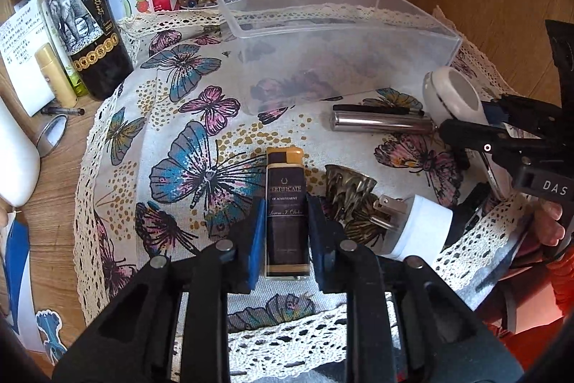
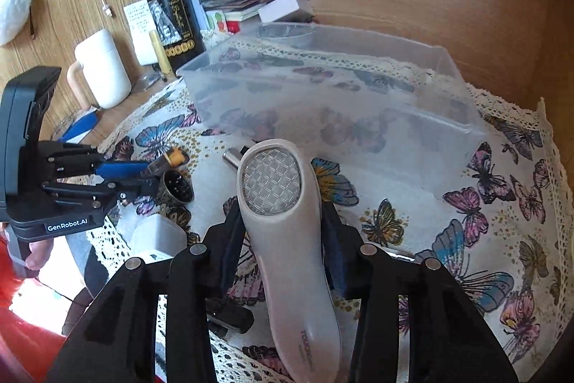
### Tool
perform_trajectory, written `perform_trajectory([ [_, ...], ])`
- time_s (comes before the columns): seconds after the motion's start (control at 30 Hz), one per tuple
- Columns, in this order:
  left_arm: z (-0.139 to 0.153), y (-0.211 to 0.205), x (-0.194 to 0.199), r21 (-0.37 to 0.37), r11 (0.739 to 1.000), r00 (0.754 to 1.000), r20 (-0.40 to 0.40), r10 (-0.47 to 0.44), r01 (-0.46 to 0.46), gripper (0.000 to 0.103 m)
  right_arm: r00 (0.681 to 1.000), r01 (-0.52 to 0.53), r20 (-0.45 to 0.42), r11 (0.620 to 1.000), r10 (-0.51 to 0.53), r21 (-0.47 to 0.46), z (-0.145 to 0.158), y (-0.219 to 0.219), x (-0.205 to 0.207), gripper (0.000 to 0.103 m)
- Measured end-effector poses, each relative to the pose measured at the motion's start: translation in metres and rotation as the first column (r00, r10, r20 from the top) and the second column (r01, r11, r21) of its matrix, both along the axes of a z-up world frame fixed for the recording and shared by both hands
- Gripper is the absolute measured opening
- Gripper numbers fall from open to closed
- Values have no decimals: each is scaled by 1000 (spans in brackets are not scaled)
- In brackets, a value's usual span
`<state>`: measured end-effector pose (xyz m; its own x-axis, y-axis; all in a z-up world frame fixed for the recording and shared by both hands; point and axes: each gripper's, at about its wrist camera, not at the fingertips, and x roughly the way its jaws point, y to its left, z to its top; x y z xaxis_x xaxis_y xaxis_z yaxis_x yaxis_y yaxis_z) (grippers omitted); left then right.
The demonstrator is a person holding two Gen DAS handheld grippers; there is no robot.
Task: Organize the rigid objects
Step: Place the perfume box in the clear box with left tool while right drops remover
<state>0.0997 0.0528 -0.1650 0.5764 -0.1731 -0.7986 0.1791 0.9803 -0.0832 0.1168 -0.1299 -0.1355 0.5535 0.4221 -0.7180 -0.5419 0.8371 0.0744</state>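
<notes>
My left gripper (image 1: 283,203) is shut on a brown and gold lighter (image 1: 286,200) printed "Certificate", just above the butterfly cloth (image 1: 179,139). My right gripper (image 2: 283,218) is shut on a white handheld device (image 2: 283,221) with a round grille, held over the cloth; it also shows in the left wrist view (image 1: 452,96). A clear plastic bin (image 1: 323,34) stands empty at the back, also in the right wrist view (image 2: 340,96). The lighter shows small in the right wrist view (image 2: 168,162), between the left gripper's fingers.
On the cloth lie a chrome tube (image 1: 380,124), a black pen (image 1: 376,109), a bronze cup (image 1: 349,189) and a white plug adapter (image 1: 412,225). A wine bottle (image 1: 82,13), a white mug (image 2: 102,70), papers and a small mirror (image 1: 52,135) crowd the left side of the wooden desk.
</notes>
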Motion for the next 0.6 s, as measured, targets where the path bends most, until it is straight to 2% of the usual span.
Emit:
perform_trajectory([
  [0.23, 29, 3, -8, -54, 998, 995, 95, 33, -28, 23, 993, 57, 98, 993, -68, 107, 35, -19, -5, 38],
  [0.43, 60, -1, -10, -85, 996, 977, 208, 42, -25, 23, 976, 99, 170, 977, -132, 190, 64, -37, -8, 38],
  [0.6, 79, -1, -3, -126, 992, 966, 254, 51, -20, 23, 958, 117, 229, 964, -173, 237, 88, -46, -5, 37],
])
